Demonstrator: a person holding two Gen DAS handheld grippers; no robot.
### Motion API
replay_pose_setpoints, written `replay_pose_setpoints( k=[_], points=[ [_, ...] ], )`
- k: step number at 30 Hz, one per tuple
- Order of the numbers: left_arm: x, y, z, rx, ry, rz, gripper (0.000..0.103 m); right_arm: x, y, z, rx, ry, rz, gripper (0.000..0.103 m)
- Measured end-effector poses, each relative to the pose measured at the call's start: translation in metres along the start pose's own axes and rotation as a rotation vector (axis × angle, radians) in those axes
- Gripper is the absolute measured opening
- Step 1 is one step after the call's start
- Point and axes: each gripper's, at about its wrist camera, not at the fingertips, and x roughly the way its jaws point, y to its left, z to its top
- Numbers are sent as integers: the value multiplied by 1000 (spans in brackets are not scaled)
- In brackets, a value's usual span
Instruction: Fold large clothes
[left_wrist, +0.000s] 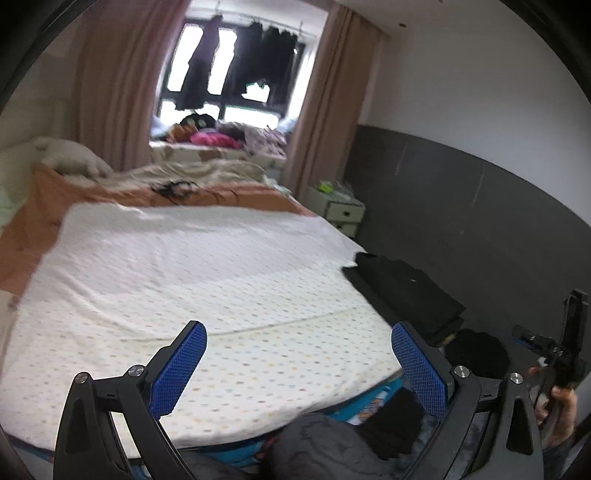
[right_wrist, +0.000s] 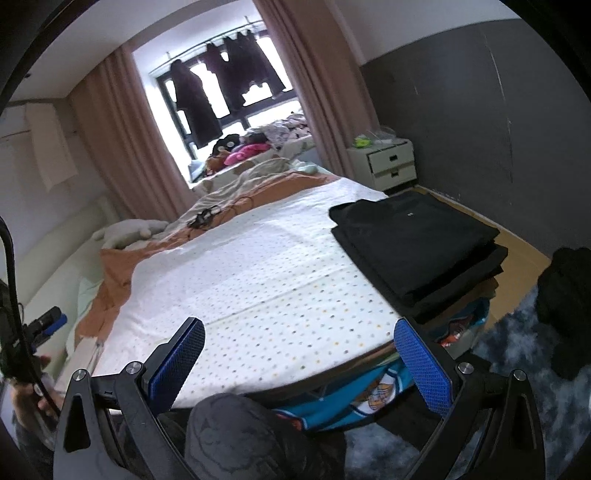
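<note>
A stack of folded black clothes lies at the right edge of the bed, also in the left wrist view. The bed is covered by a white dotted sheet. A loose black garment lies on the floor to the right, and shows in the left wrist view too. My left gripper is open and empty above the bed's near edge. My right gripper is open and empty above the near edge, left of the stack.
An orange blanket and beige bedding lie at the bed's far end. A white nightstand stands by the dark wall. Dark clothes hang at the window. A blue-grey rug covers the floor at right. My knee is below the grippers.
</note>
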Motion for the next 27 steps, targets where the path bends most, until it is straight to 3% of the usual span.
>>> replay_pose_setpoints(
  k=[14,19,27],
  points=[
    [-81,31,-67,-11,-114,142,101,-20,23,-61,-28,-40,21,103],
    [-97,25,-87,28,-137,203,101,-23,31,-81,-51,-31,21,103],
    [-118,13,-115,41,-175,242,103,-35,46,-104,-94,-30,-24,103]
  ],
)
